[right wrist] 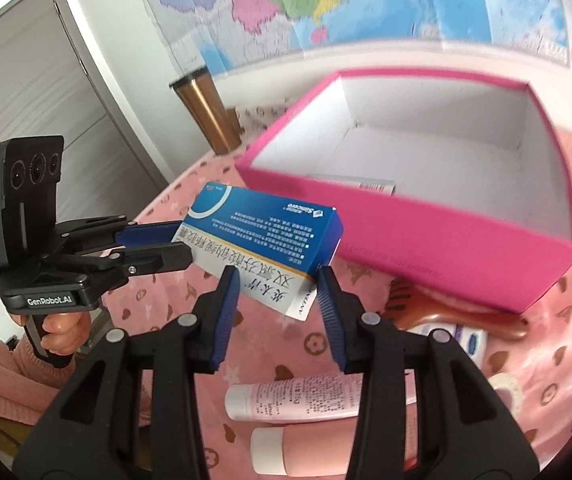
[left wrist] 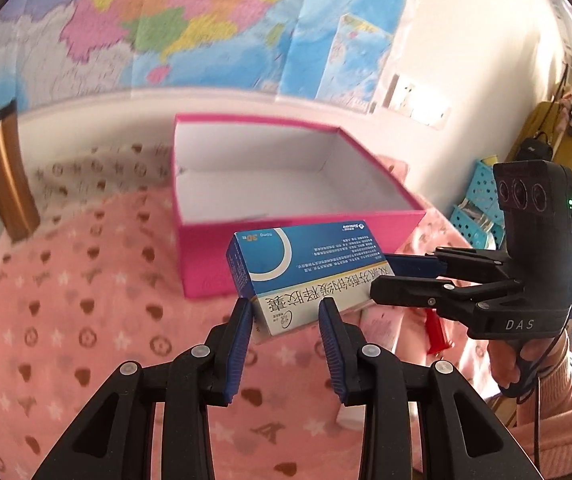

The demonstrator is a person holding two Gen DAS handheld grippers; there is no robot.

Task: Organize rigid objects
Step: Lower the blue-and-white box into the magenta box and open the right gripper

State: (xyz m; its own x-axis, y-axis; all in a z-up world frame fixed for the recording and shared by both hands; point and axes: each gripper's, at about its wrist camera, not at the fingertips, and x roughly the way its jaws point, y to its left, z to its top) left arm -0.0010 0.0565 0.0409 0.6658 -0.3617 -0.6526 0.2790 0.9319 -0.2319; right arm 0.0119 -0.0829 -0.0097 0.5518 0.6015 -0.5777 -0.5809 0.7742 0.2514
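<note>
A blue and white medicine box (left wrist: 305, 272) is held in the air in front of an open pink box (left wrist: 286, 200) with a white inside. My left gripper (left wrist: 286, 312) is shut on one end of the medicine box. My right gripper (right wrist: 278, 284) is shut on the other end of the same medicine box (right wrist: 262, 240). Each gripper shows in the other's view, the right gripper (left wrist: 381, 276) coming in from the right, the left gripper (right wrist: 182, 240) from the left. The pink box (right wrist: 425, 216) holds a flat white item (right wrist: 365, 184) at its near wall.
A pink patterned cloth (left wrist: 66, 320) covers the surface. A copper tumbler (right wrist: 206, 112) stands at the back left. Two pink tubes (right wrist: 297, 396), a brown comb (right wrist: 445, 312), a white jar (right wrist: 469, 336) and a tape roll (right wrist: 505, 388) lie near the pink box. Blue baskets (left wrist: 481, 204) sit at the right.
</note>
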